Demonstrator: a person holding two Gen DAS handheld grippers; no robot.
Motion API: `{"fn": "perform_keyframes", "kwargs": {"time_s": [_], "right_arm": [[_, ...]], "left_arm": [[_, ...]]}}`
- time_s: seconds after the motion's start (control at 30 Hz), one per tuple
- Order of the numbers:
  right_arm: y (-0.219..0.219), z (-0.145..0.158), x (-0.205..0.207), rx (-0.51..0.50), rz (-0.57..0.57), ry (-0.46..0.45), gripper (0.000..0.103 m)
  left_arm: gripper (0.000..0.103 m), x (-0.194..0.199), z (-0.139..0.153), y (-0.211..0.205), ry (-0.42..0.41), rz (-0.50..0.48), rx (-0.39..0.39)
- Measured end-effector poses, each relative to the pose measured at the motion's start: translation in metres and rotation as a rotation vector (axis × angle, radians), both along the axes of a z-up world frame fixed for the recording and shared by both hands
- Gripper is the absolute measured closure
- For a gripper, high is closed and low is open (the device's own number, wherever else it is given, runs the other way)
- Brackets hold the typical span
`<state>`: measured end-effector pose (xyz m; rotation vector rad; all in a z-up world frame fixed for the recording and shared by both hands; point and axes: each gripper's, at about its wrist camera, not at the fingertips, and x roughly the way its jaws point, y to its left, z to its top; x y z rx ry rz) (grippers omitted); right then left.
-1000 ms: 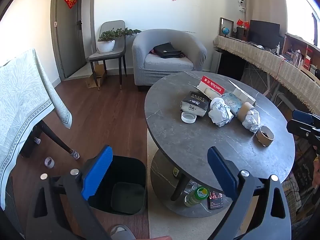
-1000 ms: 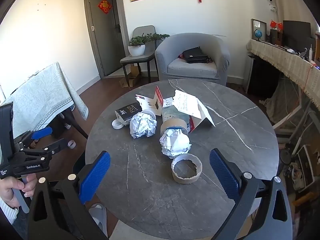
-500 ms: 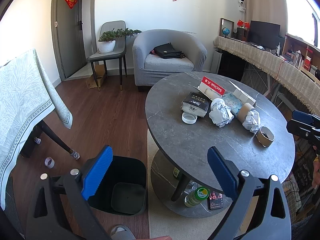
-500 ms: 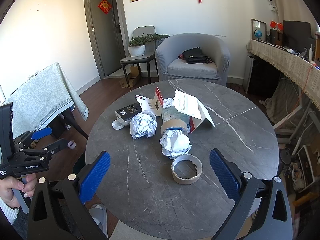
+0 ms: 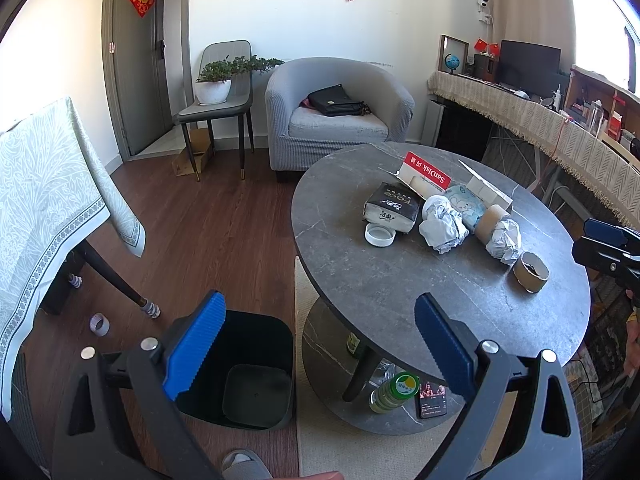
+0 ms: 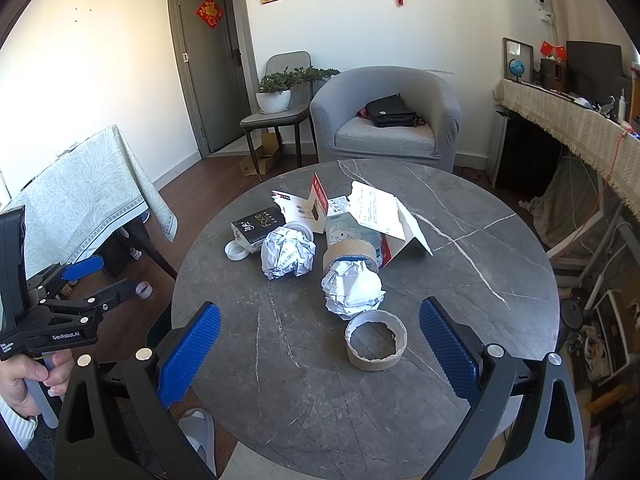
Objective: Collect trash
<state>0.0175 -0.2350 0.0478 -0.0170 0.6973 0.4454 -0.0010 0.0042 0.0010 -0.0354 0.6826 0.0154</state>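
trash (image 6: pixel 287 253) all on round table (image 6: pixel 460 360) yet (two paper wads, tape cores, torn cartons, a lid), black bin (image 5: pixel 244 364) on floor beside it seemingly bare, left gripper (image 5: pixel 316 344) and right gripper (image 6: pixel 320 348) both spread wide, clasping nothing.

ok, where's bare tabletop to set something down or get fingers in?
The near half of the round grey marble table is bare, from the empty cardboard tape ring to the near rim. The far right, beyond the open white carton, is bare too. The centre is crowded: two crumpled paper balls, black box, white lid.
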Motion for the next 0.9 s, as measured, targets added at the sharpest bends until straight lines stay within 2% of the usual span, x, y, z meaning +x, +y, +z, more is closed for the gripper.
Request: {"fn": "perform_keyframes", "kwargs": {"time_s": [0.9], "right_arm": [[0.0075, -0.0006, 0.0016, -0.006, 0.009, 0.001, 0.003]], "left_arm": [[0.006, 0.0004, -0.0006, 0.0017, 0.004, 0.000, -0.006]]}}
